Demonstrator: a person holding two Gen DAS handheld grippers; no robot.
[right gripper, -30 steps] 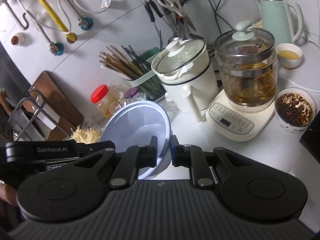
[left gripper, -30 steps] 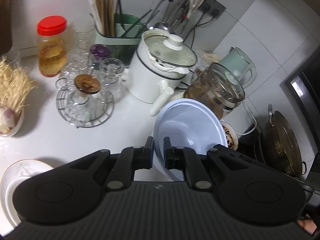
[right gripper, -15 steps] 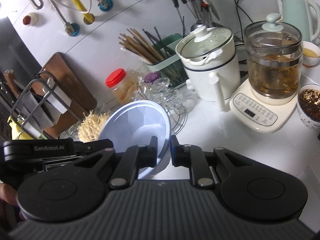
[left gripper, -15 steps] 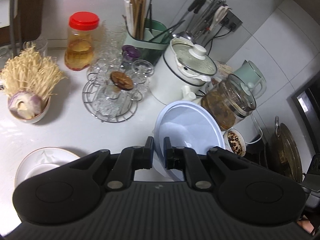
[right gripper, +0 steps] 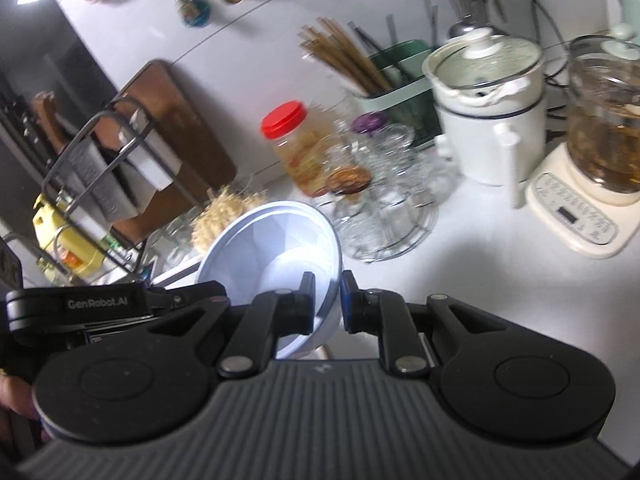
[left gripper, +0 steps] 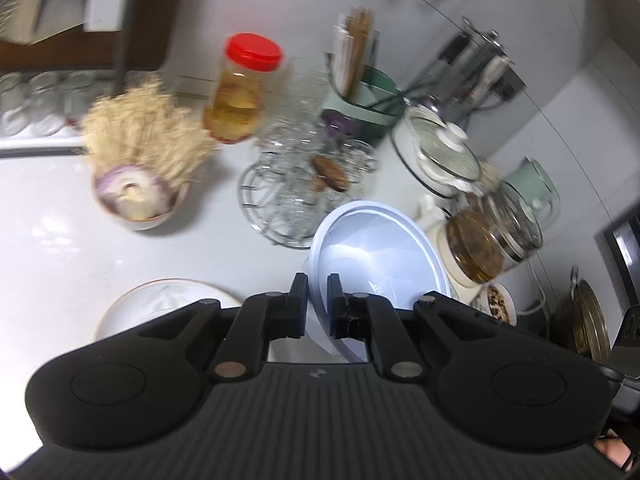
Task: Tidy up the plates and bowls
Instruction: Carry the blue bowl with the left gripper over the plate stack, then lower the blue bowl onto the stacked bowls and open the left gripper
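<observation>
"GenRobot.AI" stands on the left tool [right gripper: 317, 307] body.

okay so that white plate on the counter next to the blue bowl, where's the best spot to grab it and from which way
Grip the white plate by its thin rim, one finger above and one below. It lies flat on the counter, so only the edge can be pinched. Come in low from the near, open side. Both grippers, the left gripper and the right gripper, are holding the blue bowl, so one must let go first.
</observation>
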